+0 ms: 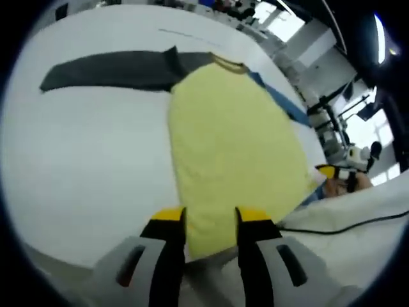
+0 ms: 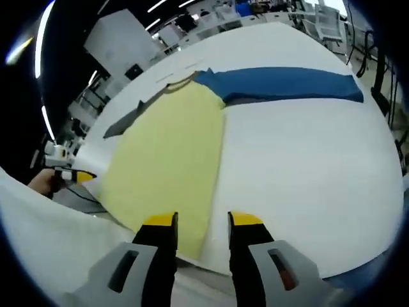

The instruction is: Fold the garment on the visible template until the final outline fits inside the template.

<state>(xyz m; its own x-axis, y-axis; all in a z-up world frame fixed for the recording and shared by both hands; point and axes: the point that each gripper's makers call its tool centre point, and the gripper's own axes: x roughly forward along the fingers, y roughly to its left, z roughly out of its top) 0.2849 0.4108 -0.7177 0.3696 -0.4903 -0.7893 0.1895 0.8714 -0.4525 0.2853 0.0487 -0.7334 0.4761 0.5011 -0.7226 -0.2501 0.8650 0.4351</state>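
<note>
Left gripper view had your left gripper [image 1: 211, 220] parted, straddling the yellow garment [image 1: 233, 147] hem at 6 o'clock, ready to lift. Your right gripper [image 2: 201, 224] gaped too, holding nothing

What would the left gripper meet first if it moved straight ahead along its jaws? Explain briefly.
Probably the yellow garment: its near hem already lies between the open jaws of the left gripper, though the height above the cloth is unclear.
</note>
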